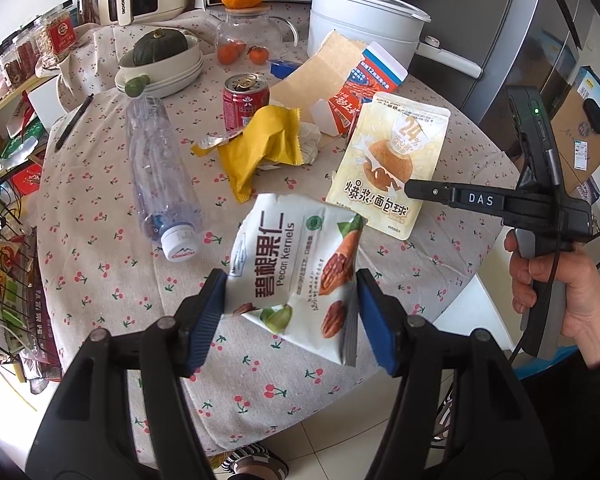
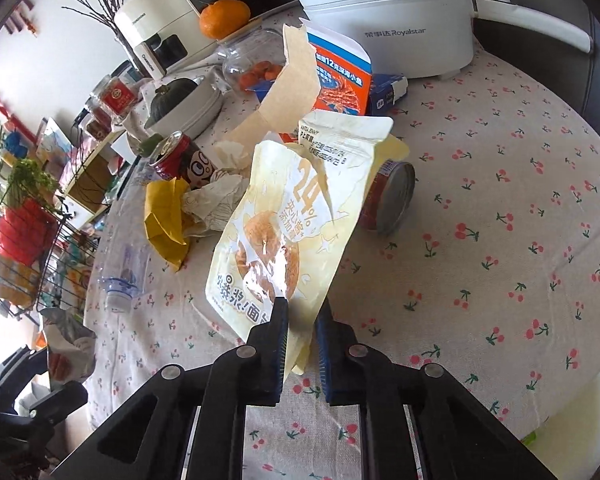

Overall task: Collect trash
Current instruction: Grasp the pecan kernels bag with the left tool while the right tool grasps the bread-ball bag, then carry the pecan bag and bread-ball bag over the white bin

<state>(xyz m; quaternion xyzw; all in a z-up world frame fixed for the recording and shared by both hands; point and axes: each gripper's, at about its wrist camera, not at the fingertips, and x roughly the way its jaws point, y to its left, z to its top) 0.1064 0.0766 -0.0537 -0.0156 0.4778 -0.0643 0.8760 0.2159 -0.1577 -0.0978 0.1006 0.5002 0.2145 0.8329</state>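
Holding two wrappers, one per gripper. Left gripper (image 1: pixel 288 316) has the pecan kernels bag (image 1: pixel 296 264) across its lower part: blue pads (image 1: pixel 208 320) press both side edges, jaws roughly half open around the bag's width, bag lifted clear of the cherry-print tablecloth (image 1: pixel 100 264) near the table's front edge. Right gripper (image 2: pixel 302 344) is nearly closed on the bottom edge of the cream bread-ball pouch (image 2: pixel 292 216); thin film pinched between the pads, rest of the pouch standing up and tilted away from the jaws, torn top flopping open.

Remaining trash on the table: clear plastic bottle (image 1: pixel 160 176) on its side, cap toward the front edge; yellow wrapper (image 1: pixel 260 148) beside crumpled white paper (image 2: pixel 216 196); upright red can (image 1: pixel 244 104); second can (image 2: pixel 388 196) on its side just behind the pouch; torn orange-and-blue carton (image 2: pixel 332 80) further back. White electric pot (image 2: pixel 384 16) at the far edge.
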